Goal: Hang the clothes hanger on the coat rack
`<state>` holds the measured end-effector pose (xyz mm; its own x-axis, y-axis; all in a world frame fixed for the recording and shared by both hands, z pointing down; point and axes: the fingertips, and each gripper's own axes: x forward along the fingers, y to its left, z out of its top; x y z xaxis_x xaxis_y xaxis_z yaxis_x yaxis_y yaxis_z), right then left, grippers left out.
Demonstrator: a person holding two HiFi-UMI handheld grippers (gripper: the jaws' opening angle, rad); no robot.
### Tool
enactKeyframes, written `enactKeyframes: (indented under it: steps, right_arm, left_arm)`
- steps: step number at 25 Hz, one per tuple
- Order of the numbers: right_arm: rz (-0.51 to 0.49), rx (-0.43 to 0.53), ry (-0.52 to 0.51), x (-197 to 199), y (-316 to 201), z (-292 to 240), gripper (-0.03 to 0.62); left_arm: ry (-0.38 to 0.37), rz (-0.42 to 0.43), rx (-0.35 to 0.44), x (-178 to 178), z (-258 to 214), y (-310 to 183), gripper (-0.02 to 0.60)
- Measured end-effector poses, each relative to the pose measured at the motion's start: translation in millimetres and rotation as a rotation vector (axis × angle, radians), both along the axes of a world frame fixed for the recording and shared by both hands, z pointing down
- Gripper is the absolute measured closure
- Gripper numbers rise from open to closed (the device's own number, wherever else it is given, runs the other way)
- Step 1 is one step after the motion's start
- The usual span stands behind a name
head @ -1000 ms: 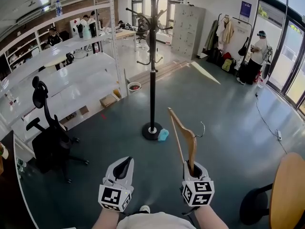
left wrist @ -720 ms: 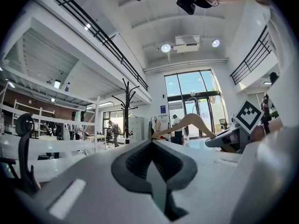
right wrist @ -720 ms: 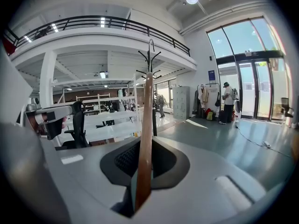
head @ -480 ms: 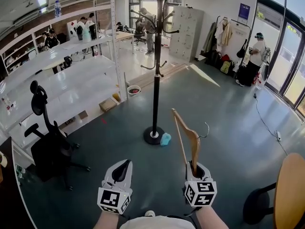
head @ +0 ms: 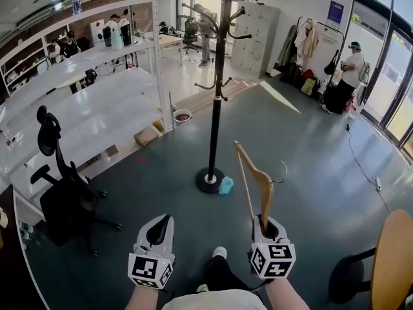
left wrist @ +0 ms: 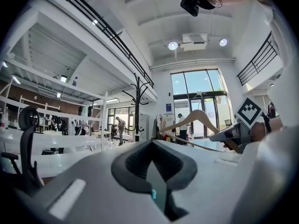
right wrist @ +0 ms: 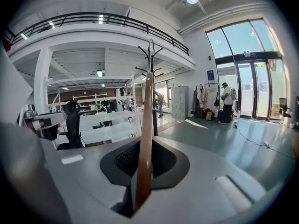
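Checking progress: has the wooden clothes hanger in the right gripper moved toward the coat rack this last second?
No: the wooden clothes hanger keeps roughly the same gap right of the black coat rack's base.

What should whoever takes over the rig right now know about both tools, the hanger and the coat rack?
The right tool is shut on one end of the wooden clothes hanger, which stands upright with its hook toward the right of the head view.
The left tool is shut and empty.
The coat rack stands on the floor ahead, apart from the hanger. A small light-blue object lies by its base.
Done: hanger in hand.
Left: step closer, lift the hanger, set the hook over one of the rack's arms, release.
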<state>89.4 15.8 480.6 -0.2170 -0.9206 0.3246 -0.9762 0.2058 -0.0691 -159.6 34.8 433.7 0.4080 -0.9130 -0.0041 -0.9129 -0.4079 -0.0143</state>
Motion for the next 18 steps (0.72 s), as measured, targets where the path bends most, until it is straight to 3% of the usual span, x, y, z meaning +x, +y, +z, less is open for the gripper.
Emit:
enactKeyframes:
  steps: [7, 18]
  right_arm:
    - [-0.008, -0.003, -0.006, 8, -55, 5, 0.537]
    - [-0.006, 0.025, 0.004, 53, -204, 3, 0.537]
  left_arm:
    - [-0.022, 0.011, -0.006, 12, 4, -52, 0.581]
    - [-0.046, 0.007, 0.051, 54, -11, -200, 0.581]
